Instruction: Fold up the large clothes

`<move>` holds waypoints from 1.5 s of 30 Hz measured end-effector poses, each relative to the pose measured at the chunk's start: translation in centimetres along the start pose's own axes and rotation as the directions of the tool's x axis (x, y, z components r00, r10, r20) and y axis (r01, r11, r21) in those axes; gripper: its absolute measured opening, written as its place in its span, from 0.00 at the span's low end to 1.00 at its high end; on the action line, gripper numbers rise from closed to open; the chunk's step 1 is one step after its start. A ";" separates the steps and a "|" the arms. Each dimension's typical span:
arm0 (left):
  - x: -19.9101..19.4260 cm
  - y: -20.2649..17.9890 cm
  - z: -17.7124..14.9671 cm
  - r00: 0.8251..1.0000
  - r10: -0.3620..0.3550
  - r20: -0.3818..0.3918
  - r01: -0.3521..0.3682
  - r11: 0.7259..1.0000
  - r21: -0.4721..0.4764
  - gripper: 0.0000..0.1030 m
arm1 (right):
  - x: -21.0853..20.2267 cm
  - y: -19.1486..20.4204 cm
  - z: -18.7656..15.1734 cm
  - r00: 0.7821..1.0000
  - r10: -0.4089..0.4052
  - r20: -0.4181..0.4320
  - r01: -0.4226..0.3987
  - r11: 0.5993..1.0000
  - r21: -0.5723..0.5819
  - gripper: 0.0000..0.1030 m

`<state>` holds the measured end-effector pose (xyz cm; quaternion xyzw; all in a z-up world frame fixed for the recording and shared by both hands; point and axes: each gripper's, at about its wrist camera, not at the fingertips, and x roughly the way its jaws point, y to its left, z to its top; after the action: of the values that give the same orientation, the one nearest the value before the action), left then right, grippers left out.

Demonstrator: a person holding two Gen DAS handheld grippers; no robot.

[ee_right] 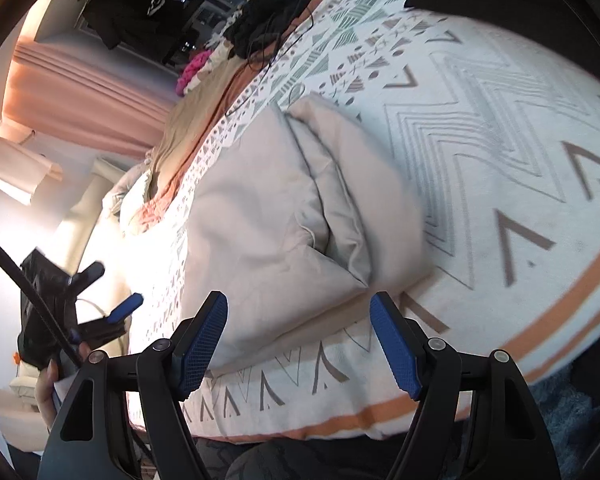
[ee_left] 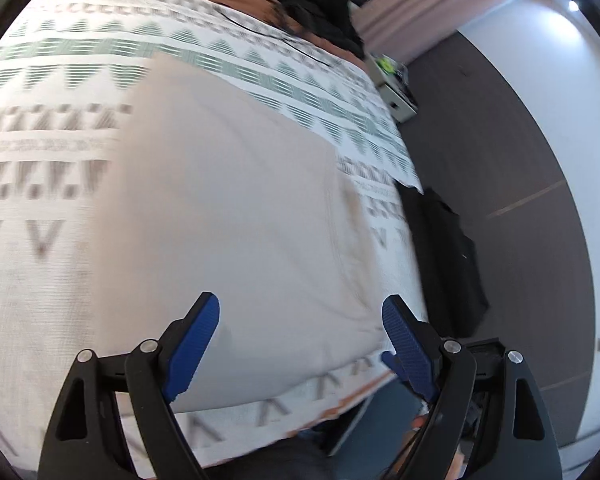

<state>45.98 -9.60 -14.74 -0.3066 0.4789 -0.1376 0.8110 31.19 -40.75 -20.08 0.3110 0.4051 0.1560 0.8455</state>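
Both tools, left tool and right tool, are wide open and hold nothing. Folded beige clothes lie on the patterned bed.

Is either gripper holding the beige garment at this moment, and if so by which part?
Nothing is held. The left gripper and right gripper both stand open above the folded beige garment, which lies on the patterned bedspread.

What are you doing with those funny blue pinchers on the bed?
A person is folding a big beige garment on the patterned bedspread. It already lies folded into a bundle with a flap turned over on top. Both tools, the left tool and the right tool, hang open near its closest edge, holding nothing.
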 end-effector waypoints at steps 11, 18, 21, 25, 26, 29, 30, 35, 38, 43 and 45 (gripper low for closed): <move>-1.0 10.1 -2.9 0.992 0.128 0.013 -0.125 0.984 -0.128 0.74 | 3.8 1.3 1.3 1.000 -0.009 -0.024 0.009 1.000 -0.009 0.58; 1.0 11.4 -4.2 0.995 0.098 -0.025 -0.101 0.984 -0.148 0.55 | 5.6 2.4 2.5 0.996 -0.088 -0.003 0.088 0.994 -0.058 0.21; 0.8 10.9 -4.1 0.996 0.087 -0.019 -0.089 0.986 -0.139 0.55 | 4.5 3.6 2.5 0.997 -0.072 0.037 0.076 0.990 -0.119 0.11; 0.7 10.2 -4.0 0.998 0.065 -0.016 -0.066 0.989 -0.130 0.55 | 1.9 5.5 2.3 0.992 -0.042 0.116 0.063 0.981 -0.183 0.09; 0.7 9.9 -3.9 0.998 0.059 -0.016 -0.061 0.990 -0.124 0.55 | 1.3 5.8 2.3 0.990 -0.040 0.132 0.065 0.979 -0.193 0.08; 0.8 8.7 -3.8 0.999 0.039 -0.014 -0.040 0.994 -0.098 0.55 | 0.0 5.3 2.2 0.984 -0.057 0.167 0.090 0.976 -0.199 0.08; 0.9 8.3 -3.7 0.999 0.037 -0.014 -0.038 0.996 -0.086 0.55 | -0.1 4.8 2.2 0.983 -0.067 0.173 0.099 0.977 -0.188 0.08; 1.7 7.0 -3.5 0.997 0.076 -0.025 -0.077 0.996 -0.047 0.55 | 0.7 1.4 1.2 0.986 -0.100 0.131 0.112 0.990 -0.090 0.08; 2.3 7.2 -3.7 0.994 0.099 -0.038 -0.101 0.994 -0.048 0.55 | 1.5 0.3 0.6 0.986 -0.127 0.107 0.133 0.990 -0.052 0.08; 2.7 8.1 -3.7 0.993 0.111 -0.049 -0.114 0.991 -0.065 0.55 | 1.5 -0.5 0.8 0.994 -0.101 0.047 0.102 0.995 -0.015 0.11; 2.4 8.4 -3.6 0.994 0.108 -0.024 -0.109 0.992 -0.068 0.55 | 0.9 -0.1 1.2 0.992 -0.124 0.021 0.125 0.992 -0.024 0.18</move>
<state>43.52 -5.64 -22.93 -0.3066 0.5077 -0.0797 0.8012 32.67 -40.83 -20.12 0.2759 0.4134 0.1050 0.8614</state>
